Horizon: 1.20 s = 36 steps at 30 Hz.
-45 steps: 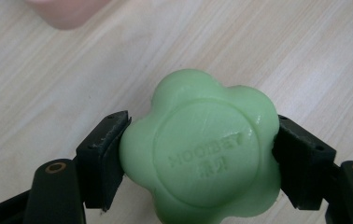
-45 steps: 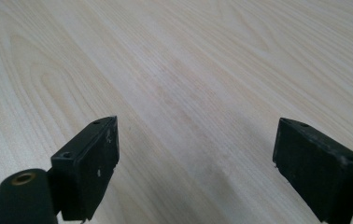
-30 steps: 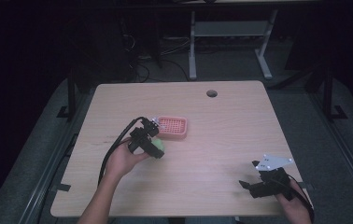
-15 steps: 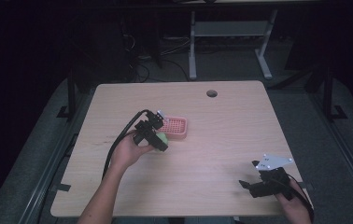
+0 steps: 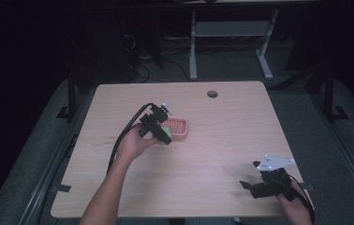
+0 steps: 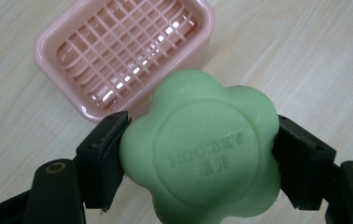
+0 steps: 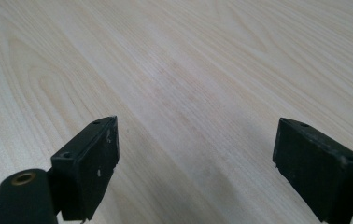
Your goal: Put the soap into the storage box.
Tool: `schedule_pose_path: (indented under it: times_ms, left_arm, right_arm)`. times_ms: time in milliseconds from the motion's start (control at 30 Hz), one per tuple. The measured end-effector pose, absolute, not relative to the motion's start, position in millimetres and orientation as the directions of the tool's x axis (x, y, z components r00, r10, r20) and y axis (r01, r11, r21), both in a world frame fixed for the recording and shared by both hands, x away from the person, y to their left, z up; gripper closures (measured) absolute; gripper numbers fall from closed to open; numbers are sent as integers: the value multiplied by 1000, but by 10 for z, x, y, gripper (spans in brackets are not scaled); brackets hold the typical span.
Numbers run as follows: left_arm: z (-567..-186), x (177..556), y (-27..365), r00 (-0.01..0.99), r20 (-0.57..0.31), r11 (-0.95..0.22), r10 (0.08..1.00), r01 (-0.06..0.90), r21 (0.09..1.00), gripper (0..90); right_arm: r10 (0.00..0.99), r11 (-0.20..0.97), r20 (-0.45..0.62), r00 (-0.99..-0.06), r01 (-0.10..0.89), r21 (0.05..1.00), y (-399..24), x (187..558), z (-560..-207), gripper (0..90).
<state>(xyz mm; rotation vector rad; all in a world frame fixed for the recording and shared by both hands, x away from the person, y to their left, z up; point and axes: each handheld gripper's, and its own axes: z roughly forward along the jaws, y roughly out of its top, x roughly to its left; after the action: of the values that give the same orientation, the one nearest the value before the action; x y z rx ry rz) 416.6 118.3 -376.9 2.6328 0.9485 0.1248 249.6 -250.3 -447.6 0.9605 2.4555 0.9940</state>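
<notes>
Nearest to the person, the right tongs [image 5: 252, 185] rest low at the near right corner of the surface [image 5: 222, 140], well apart from the soap dish. Their jaws stand wide apart with nothing between them, and in the right gripper view there is bare wood under them. They have not moved in the last second.

Farther in, the left tongs [image 5: 165, 134] are clamped on the green soap [image 6: 200, 149], a flower-shaped bar with letters pressed in its face. One jaw presses each side of the bar, and it is lifted off the wood. A second ago the left hand [image 5: 133, 143] held the soap a little nearer to the person and more to the left of the dish; now the bar is at the near left edge of the pink soap dish [image 5: 177, 129], partly over its rim.

In the left gripper view the dish, with its white-looking grid inside, lies just beyond the soap and is empty. I judge from this shift that the soap is being carried to the dish, and that the placing is not yet done.
</notes>
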Motion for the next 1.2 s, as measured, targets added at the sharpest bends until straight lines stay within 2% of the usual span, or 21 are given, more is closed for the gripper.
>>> schedule_pose_path:
  times_ms: [1200]
  left_arm:
    - [-3751, 4749, 828, 755, -19, -706, 656, 622, 337, 264]
  right_arm:
    - [694, 523, -35, -719, 470, 711, -2531, 2497, -4487, 140]
